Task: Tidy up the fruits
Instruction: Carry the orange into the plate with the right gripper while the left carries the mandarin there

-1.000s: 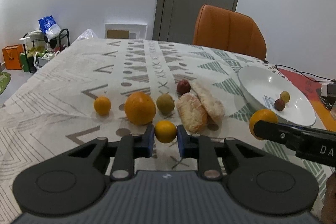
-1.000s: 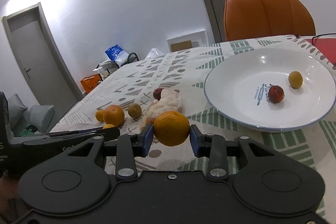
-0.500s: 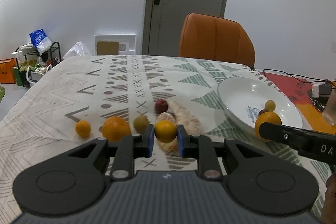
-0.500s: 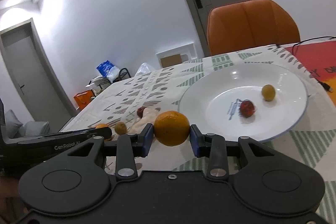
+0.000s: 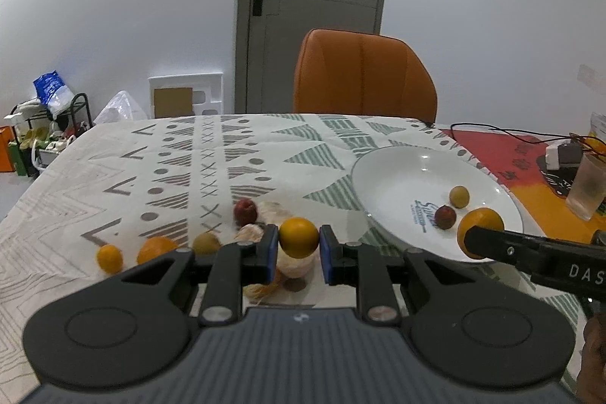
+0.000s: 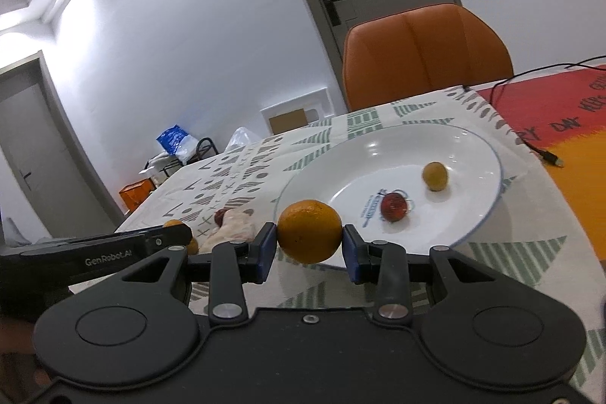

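Now small orange between left jaws — bigger orange between right jaws.

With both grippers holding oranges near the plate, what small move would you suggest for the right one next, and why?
Probably ease the right gripper forward over the white plate and lower before opening. It is shut on the orange, which hangs at the plate's near rim, and the bare near-left part of the plate lies clear of the red fruit and yellow fruit.

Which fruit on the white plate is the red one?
The small red fruit near the printed logo in the middle of the white plate. The other fruit lying there, the yellow-green fruit, sits farther back toward the rim.
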